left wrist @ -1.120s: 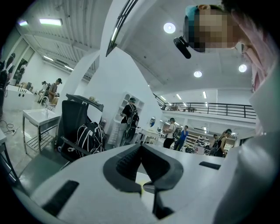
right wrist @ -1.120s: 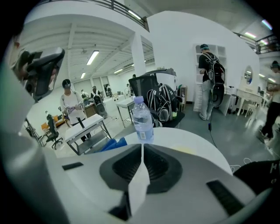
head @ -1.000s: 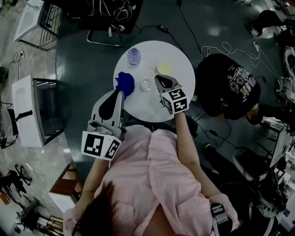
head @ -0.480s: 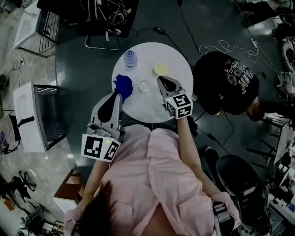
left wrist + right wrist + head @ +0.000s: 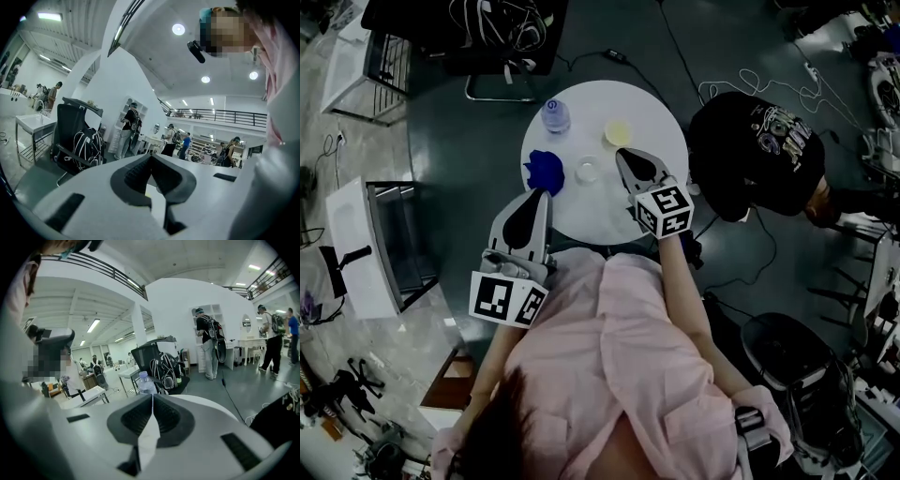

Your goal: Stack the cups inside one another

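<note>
On the round white table (image 5: 652, 112) stand a pale yellow cup (image 5: 618, 133) and a clear cup (image 5: 588, 170). A dark blue object with an irregular outline (image 5: 546, 172) lies at the table's left edge. My right gripper (image 5: 624, 156) hovers over the table just below the yellow cup and right of the clear one, jaws shut and empty. My left gripper (image 5: 535, 196) hangs at the table's near-left edge, just below the blue object, also shut with nothing in it. In the right gripper view its closed jaws (image 5: 152, 397) hide the cups.
A water bottle (image 5: 555, 114) stands at the table's far left, and the bottle (image 5: 145, 382) shows again above the right jaws. A person in black (image 5: 759, 155) sits close by the table's right side. A chair with bags (image 5: 502, 28) stands beyond; cables cross the floor.
My right gripper has lifted a little above the table beside the yellow cup. The left gripper has stayed put. The head camera has shifted, so the table sits higher in the picture.
</note>
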`<state>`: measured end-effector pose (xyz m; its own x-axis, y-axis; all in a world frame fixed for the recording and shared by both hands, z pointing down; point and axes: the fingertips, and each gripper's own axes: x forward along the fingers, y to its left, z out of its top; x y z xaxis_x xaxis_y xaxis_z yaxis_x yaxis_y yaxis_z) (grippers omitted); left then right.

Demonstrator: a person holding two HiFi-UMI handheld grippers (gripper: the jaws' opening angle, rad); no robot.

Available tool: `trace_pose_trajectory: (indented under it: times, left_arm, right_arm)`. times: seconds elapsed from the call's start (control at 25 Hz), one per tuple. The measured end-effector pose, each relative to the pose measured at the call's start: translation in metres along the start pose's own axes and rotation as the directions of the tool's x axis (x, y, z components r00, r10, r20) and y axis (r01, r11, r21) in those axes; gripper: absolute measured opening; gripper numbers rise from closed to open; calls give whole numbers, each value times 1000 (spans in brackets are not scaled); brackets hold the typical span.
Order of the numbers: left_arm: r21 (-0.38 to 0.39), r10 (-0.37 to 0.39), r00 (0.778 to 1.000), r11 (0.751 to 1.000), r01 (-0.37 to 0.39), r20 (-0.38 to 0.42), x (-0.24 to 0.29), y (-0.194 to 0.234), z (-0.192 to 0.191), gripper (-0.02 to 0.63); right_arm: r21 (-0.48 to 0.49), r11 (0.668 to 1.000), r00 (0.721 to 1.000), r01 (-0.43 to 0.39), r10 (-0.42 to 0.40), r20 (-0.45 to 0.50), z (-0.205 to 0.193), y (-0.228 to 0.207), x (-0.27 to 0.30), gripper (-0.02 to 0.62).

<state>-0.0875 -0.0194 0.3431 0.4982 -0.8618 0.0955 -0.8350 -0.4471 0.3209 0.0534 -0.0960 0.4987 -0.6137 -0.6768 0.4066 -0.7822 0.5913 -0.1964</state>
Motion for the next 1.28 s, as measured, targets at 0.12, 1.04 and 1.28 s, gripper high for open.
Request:
trace_pose_trajectory:
  times: [0.12,1.04,1.28]
  left_arm:
    - [17,2,1000,1000,-2,7,0,-1,3,15]
    - [43,-51,998,998,52,-43,11,-21,-7,14]
    - [52,-86,996,995,88,-39,19,-26,-2,14]
  right_arm:
    - [-4,1000,1000,-7,7,0,2,2,2,34]
    - [-23,1000,999,-7,6,-48,-12,5,0,34]
    - [-22,1000,997,-21,19,-69,-17,11,6,34]
